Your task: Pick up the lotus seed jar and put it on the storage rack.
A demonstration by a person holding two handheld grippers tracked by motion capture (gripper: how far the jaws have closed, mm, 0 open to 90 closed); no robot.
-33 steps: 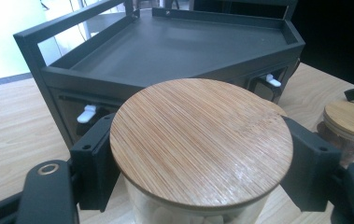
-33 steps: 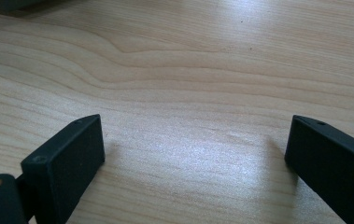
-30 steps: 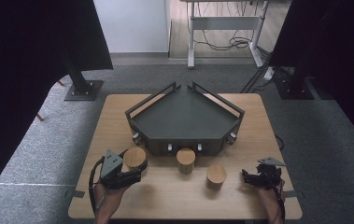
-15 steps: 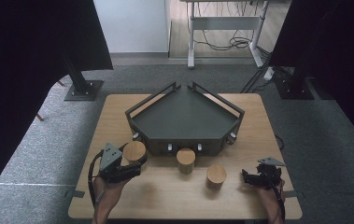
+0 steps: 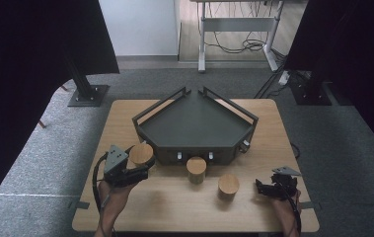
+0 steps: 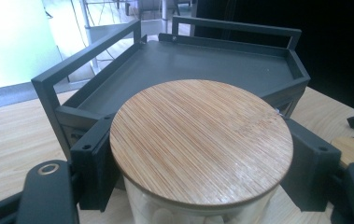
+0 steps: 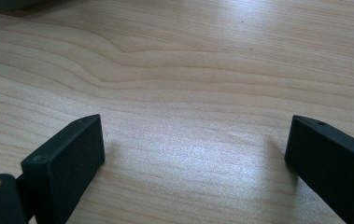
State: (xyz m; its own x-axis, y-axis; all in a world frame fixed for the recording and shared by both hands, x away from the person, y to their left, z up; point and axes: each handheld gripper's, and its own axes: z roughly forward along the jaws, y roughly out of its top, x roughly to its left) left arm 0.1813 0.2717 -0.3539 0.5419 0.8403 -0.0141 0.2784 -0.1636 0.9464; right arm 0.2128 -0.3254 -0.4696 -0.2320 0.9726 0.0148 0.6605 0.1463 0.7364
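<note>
Poised at the dark grey angular metal tray's [image 5: 234,146] eight o'clock corner, the left gripper [image 5: 137,173] clamps a bamboo-lidded glass jar [image 6: 201,142] for loading, while the right gripper [image 5: 265,188] rests wide open on the pale wooden table [image 7: 188,70].

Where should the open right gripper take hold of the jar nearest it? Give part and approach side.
Grip the glass body just under the bamboo lid of the nearest jar, coming level from its right, where the right gripper rests. It stands upright and apart, and the round lid overhangs as a stop.
</note>
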